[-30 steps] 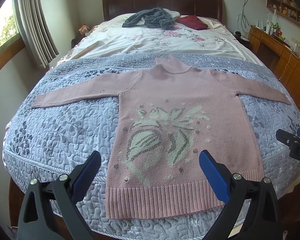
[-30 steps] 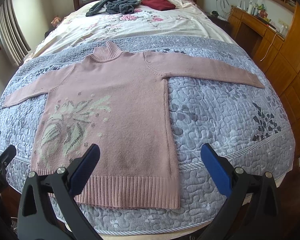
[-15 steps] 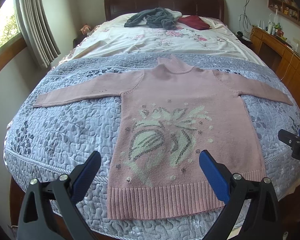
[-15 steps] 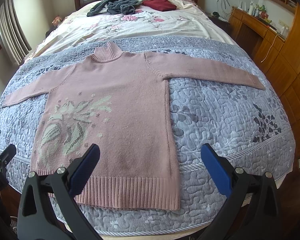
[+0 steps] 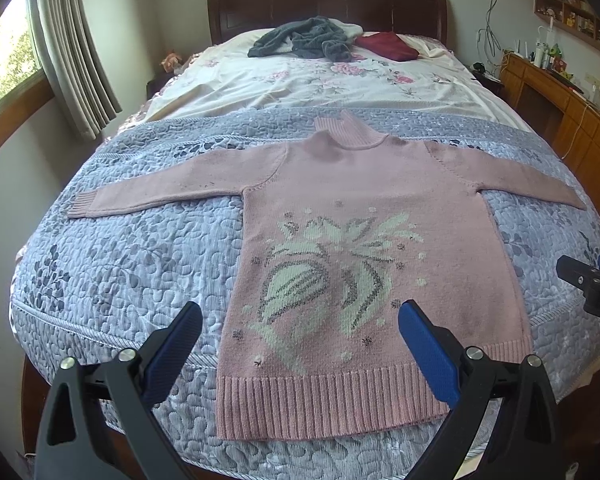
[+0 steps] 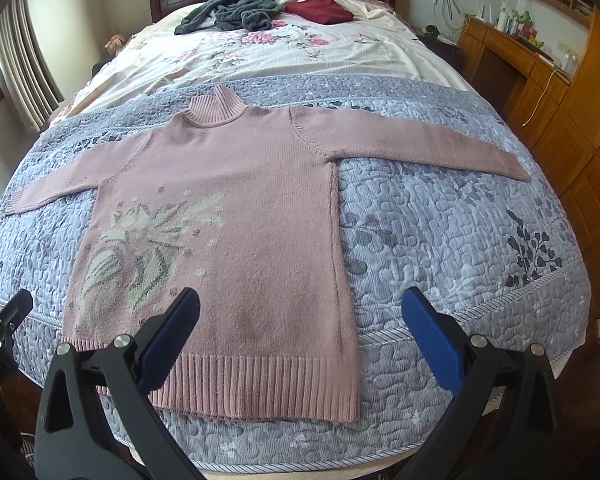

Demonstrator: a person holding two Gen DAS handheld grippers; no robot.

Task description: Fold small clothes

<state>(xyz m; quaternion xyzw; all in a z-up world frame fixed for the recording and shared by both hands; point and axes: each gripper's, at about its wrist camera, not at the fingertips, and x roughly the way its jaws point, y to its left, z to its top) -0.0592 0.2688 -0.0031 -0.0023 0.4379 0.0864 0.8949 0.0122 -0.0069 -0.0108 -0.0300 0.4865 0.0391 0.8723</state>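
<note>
A pink knit sweater with a pale flower pattern lies flat and face up on the grey quilt, both sleeves spread out sideways, collar toward the headboard. In the right wrist view the same sweater fills the left and middle. My left gripper hovers open above the ribbed hem, holding nothing. My right gripper hangs open over the hem's right corner, also empty. The right gripper's black tip shows at the left wrist view's right edge.
The grey quilted cover spans the bed's near half, a floral sheet the far half. A dark grey garment and a folded maroon one lie by the headboard. A wooden desk stands right, curtains left.
Both views have shifted slightly, with the sweater a touch lower and nearer in frame. Both grippers stay open; the sweater has not moved.
</note>
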